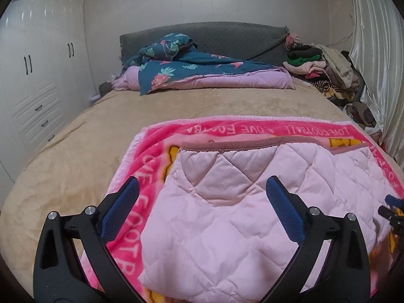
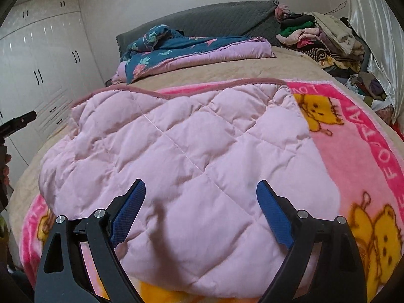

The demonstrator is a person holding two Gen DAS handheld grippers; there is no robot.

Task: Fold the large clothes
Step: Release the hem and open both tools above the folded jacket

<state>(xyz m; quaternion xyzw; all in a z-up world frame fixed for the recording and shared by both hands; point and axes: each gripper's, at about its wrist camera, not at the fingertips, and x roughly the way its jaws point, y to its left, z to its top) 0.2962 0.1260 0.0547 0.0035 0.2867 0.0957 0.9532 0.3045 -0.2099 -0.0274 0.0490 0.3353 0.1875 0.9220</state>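
Nearest in each wrist view, both tools stand spread with nothing between the pads: the left hand-held gripper [image 1: 202, 203] hovers over the near left part of the pink quilted garment [image 1: 227, 214], and the right hand-held gripper [image 2: 200, 205] over its near right part, neither blue pad pressing cloth. The garment lies already doubled on a pink cartoon blanket [image 2: 353, 151] spread across the near end of the bed [image 1: 75, 151], its darker trimmed edge [image 1: 227, 145] on the far side. The step in hand looks like taking a fresh hold for the next fold. To do it well, each tool should pinch all layers at a near corner, both lift together, and carry the near edge evenly to the trim without dragging the blanket beneath. Farther off lie a teal floral quilt [image 1: 197, 68] and, far right, a pile of clothes [image 1: 325, 70].
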